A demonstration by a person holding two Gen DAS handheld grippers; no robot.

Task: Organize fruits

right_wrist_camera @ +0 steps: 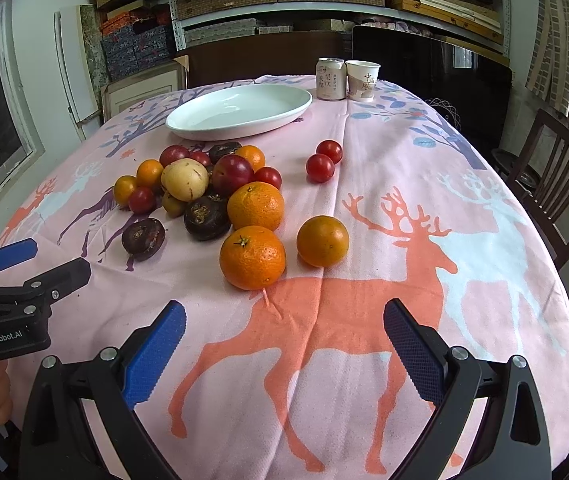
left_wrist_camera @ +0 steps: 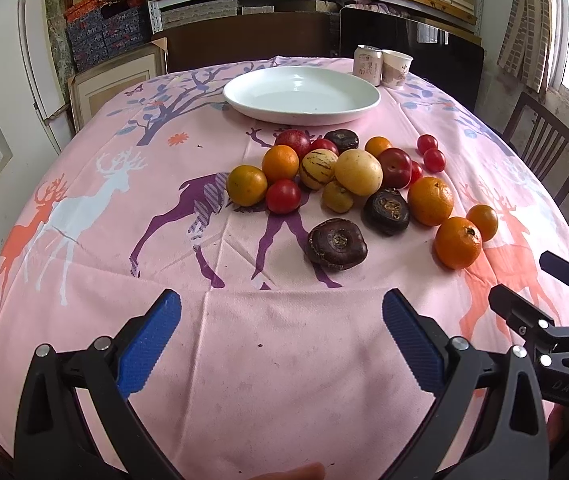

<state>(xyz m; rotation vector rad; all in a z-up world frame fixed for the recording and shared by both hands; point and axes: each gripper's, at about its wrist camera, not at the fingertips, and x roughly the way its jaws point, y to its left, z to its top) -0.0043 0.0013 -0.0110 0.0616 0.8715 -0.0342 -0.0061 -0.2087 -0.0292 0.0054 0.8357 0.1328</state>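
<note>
- Orange, red, yellow and dark brown fruits are piled on the pink deer cloth (right_wrist_camera: 384, 160) that covers the tabletop, near the middle and just in front of the white plate (right_wrist_camera: 240, 110).
- Nothing is seen on the plate, so the sorting is judged to be not yet started.
- The left claw (left_wrist_camera: 282, 332) is held wide apart above bare cloth, and nothing is gripped in it.
- The right claw (right_wrist_camera: 284, 340) is also held wide apart and nothing is gripped in it; the big orange (right_wrist_camera: 252, 258) lies just ahead of it.
- The big orange and the smaller orange (right_wrist_camera: 322, 247) beside it look round, firm and a bit heavy. They can best be taken across the fat middle, with the pads on both sides, so they are not rolled away.
- The two small red tomatoes (right_wrist_camera: 324, 160) sit touching each other, well apart from the pile. They are likely soft and smooth, so only a gentle squeeze should be used or they could be squashed.
- The dark flat fruit (left_wrist_camera: 336, 244) looks hard and bumpy and can be gripped by its edges.
- The pale yellow fruit (right_wrist_camera: 184, 180) rests on top of others, so the pile may be tumbled if it is pulled out fast.
- A can (right_wrist_camera: 330, 79) and a paper cup (right_wrist_camera: 362, 80) stand behind the plate and should not be bumped.
</note>
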